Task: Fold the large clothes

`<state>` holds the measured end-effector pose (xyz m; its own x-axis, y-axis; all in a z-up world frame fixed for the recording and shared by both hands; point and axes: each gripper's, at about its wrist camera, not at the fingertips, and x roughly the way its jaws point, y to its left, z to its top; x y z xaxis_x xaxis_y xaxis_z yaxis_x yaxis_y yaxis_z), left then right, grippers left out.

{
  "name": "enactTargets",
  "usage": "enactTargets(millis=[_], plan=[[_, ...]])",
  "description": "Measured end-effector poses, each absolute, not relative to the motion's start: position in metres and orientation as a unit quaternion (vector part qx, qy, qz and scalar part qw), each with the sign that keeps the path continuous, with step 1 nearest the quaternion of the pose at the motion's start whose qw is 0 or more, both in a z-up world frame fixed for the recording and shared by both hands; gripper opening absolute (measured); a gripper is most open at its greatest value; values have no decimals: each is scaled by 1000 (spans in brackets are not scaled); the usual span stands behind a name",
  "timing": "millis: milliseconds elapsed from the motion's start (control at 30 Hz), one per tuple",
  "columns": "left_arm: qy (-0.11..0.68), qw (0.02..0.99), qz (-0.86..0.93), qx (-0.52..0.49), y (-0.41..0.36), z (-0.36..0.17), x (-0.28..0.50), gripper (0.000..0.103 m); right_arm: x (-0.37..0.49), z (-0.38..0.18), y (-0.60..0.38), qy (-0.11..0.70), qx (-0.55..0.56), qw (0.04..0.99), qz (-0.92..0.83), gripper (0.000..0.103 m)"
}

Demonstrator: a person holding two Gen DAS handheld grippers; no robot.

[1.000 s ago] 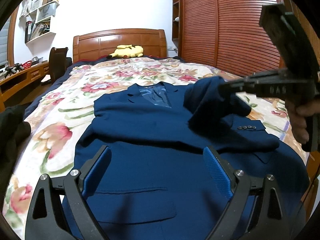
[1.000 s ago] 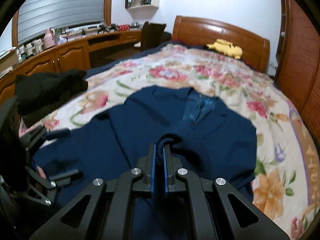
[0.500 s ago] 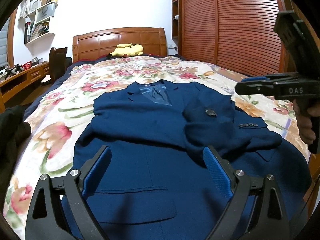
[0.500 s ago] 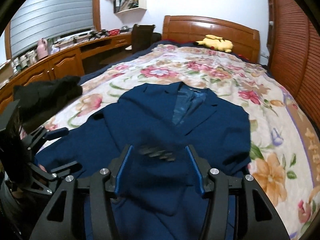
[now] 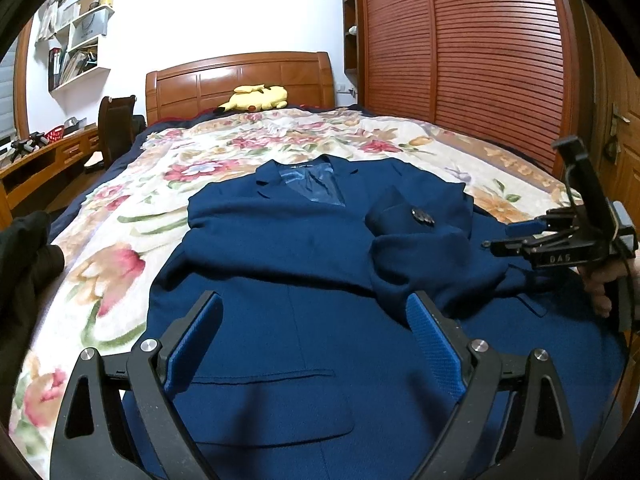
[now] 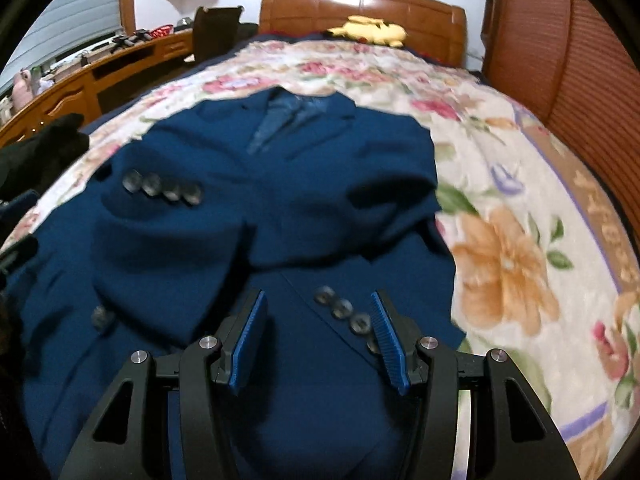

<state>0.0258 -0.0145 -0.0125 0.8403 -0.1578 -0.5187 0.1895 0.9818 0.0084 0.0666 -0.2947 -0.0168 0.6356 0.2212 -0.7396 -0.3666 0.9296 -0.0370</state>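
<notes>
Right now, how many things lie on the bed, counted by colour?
Blue: 1, the jacket
Yellow: 1, the plush toy
Black: 1, the dark garment at the bed's edge
Total: 3

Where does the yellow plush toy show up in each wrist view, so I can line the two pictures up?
Left wrist view: the yellow plush toy lies top centre, slightly left, against the headboard.
Right wrist view: the toy sits near the top edge, right of centre, again by the headboard.
Shared landmark: the wooden headboard, with the blue jacket's collar below it.
</notes>
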Motion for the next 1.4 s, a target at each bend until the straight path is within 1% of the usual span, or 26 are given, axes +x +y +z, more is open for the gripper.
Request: enactTargets(millis=[233,500,600,733,967,1033,1133,1200,1233,1400], plan=[[270,959,-86,31,-14,-14,25,94,78,-33,-295,416,-84,891,165,55],[272,957,-96,35,-16,-13,21,94,84,-43,-295,413,-73,892,167,57],[281,953,-102,42,-24,-13,21,94,81,-45,-302,415,-58,892,171,57],[284,950,-124,32,-36,-6,20,94,80,-46,-299,411,-71,895,161,57],[289,943,-156,48,-74,2,20,94,68,-37,-307,397,-58,902,159,57],[296,939,-167,58,-86,2,21,91,60,-33,-312,396,-48,903,162,57],[305,932,-185,72,-105,1,25,84,49,-27,-319,393,-41,901,178,57],[313,927,-194,76,-114,2,28,75,43,-25,-322,392,-46,902,177,57],[319,924,-197,77,-119,2,31,73,40,-23,-323,391,-51,902,177,57],[346,911,-207,83,-142,-1,43,71,26,-17,-334,387,-53,905,171,57]])
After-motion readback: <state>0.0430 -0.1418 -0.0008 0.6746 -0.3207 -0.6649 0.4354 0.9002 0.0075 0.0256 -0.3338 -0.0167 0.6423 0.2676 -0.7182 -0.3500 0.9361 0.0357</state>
